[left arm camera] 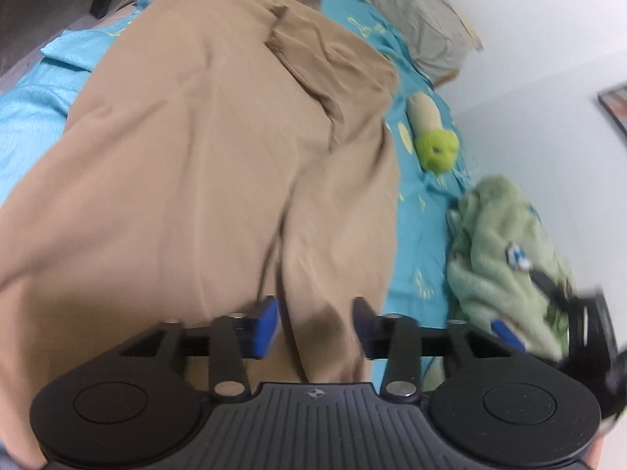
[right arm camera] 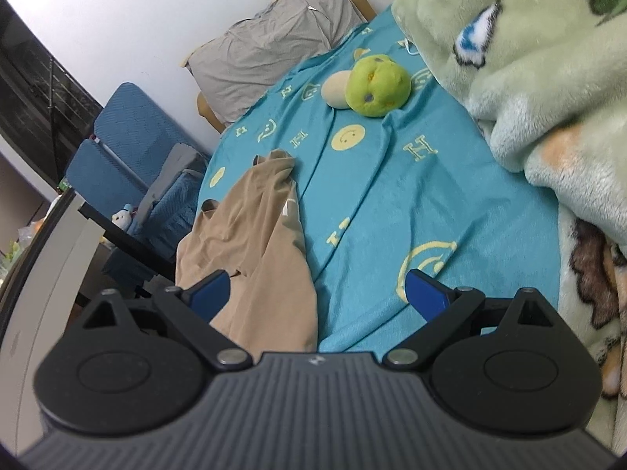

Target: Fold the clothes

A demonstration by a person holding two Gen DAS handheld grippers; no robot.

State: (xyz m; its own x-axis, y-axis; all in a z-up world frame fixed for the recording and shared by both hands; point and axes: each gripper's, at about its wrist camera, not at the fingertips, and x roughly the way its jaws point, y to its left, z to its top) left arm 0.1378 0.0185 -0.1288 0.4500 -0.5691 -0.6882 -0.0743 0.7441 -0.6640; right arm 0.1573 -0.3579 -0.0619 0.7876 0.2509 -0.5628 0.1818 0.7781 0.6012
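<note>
Between the blue pads of the left tongs (left arm camera: pixel 315 327), a ridge of the tan garment (left arm camera: pixel 203 149) runs forward, but the pads stand apart on either side of it and press on nothing; the tongs are parted, angled downward over the cloth. Off to their right, the right tongs (right arm camera: pixel 317 293) hang wide open, also tilted down, with the garment's near edge under the left finger (right arm camera: pixel 209 288) and bare turquoise bedsheet (right arm camera: pixel 392 180) under the other. No fabric is gripped by either tool. Spread across the bed, the tan garment lies rumpled along the sheet's left side, one folded flap (left arm camera: pixel 325 62) turned over near its far end. Beyond it, a green-headed plush toy (right arm camera: pixel 378 88) rests on the sheet, near a grey pillow (right arm camera: pixel 270 43) propped at the wall. A pale green fleece blanket (right arm camera: pixel 529 78) is heaped along the bed's right side, just beside the right tongs.
</note>
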